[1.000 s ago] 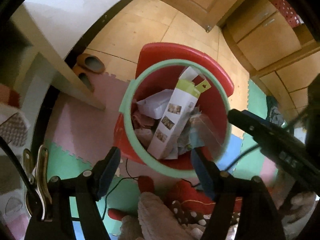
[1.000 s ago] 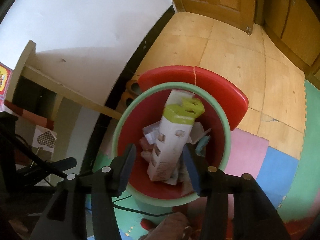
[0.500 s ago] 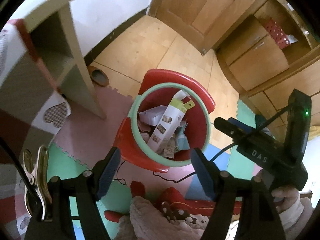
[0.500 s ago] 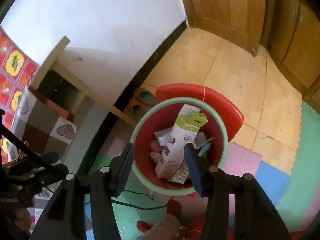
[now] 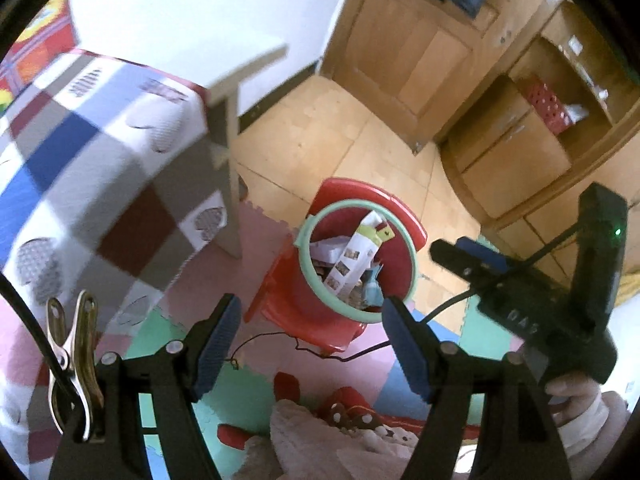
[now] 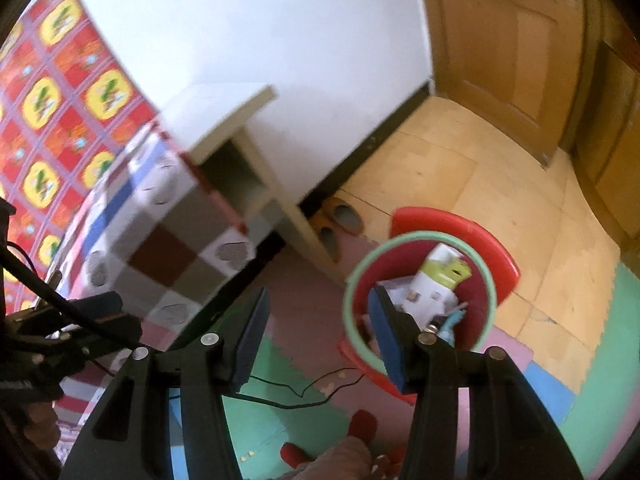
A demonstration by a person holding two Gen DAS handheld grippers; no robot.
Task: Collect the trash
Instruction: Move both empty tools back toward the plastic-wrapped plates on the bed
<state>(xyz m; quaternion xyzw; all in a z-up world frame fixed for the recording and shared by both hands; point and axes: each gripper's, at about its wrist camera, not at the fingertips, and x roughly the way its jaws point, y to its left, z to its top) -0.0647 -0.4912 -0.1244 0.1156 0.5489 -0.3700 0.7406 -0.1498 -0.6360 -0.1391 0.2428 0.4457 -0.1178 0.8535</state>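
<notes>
The left hand-held gripper (image 5: 310, 344) hung open and empty above the foam floor mat (image 5: 256, 240), its blue pads well apart. The right hand-held gripper (image 6: 316, 332) also stood open with nothing between its pads. Below them, a red bin (image 5: 320, 304) with a green rim stood on the mat, at 12 o'clock from the left gripper and at 2 o'clock in the right wrist view. Inside it, a white carton (image 5: 352, 256) with a green top leaned upright among crumpled paper (image 5: 326, 246) and other scraps. A thin black cable (image 5: 280, 340) trailed across the mat at the bin's foot. At 10 o'clock from the bin, a checked cloth (image 5: 100, 184) draped over a worktop, blurred. A pair of slippers (image 6: 340, 220) lay on the wooden floor by the wall, at 11 o'clock from the bin in the right wrist view.
</notes>
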